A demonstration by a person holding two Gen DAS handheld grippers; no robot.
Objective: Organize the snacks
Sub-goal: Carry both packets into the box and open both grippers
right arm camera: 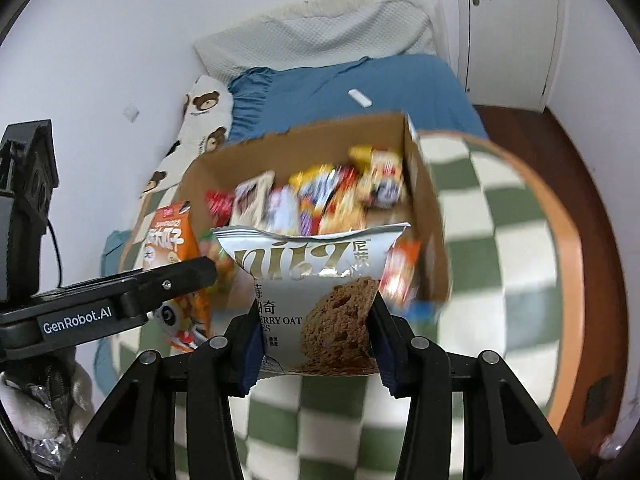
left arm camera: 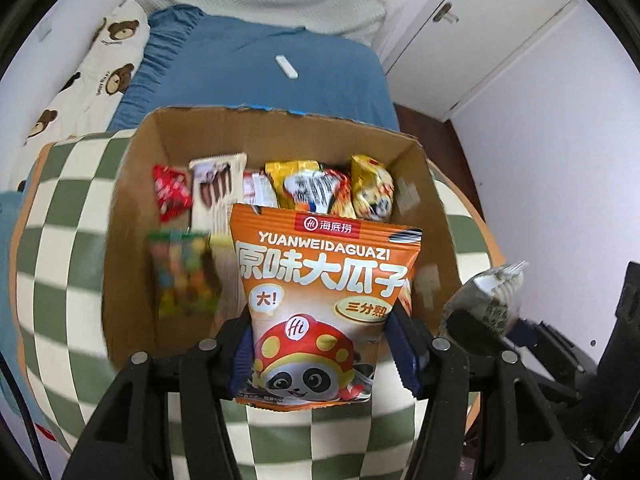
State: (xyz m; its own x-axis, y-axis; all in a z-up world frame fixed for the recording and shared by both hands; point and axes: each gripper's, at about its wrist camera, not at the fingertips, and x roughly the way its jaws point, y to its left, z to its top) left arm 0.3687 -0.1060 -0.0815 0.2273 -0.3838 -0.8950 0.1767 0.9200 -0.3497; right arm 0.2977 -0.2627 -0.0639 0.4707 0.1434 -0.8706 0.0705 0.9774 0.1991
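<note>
Left gripper: the black two-finger left gripper [left arm camera: 320, 354] is clamping the lower part of the orange sunflower-seed packet with a panda cartoon [left arm camera: 324, 300], one blue-padded finger on each side edge.
Orange packet: it is standing upright between the fingers, hanging in front of the near wall of the open brown cardboard box [left arm camera: 136, 184]; in the right wrist view the same orange packet [right arm camera: 176, 256] is showing just left of the box.
Right gripper: the black two-finger right gripper [right arm camera: 316, 344] is squeezing the silver cookie bag printed with a brown oat cookie [right arm camera: 320, 280] at its lower half, pinching the sides inward.
Silver bag: it is standing upright, its top edge sitting in front of the box's near side; in the left wrist view it is appearing at the right as a silver bag [left arm camera: 486, 300], near the box's right wall.
Box: it is sitting on the round table with a green and cream checkered cloth [right arm camera: 488, 272], and it is holding blurred packets, red [left arm camera: 172, 192] at far left, yellow [left arm camera: 370, 190] at far right.
Background: a blue bedspread [left arm camera: 256, 72] is lying beyond the table, with a small white bar-shaped object [left arm camera: 286, 66] on it and a bear-print pillow [left arm camera: 96, 76] to its left.
</note>
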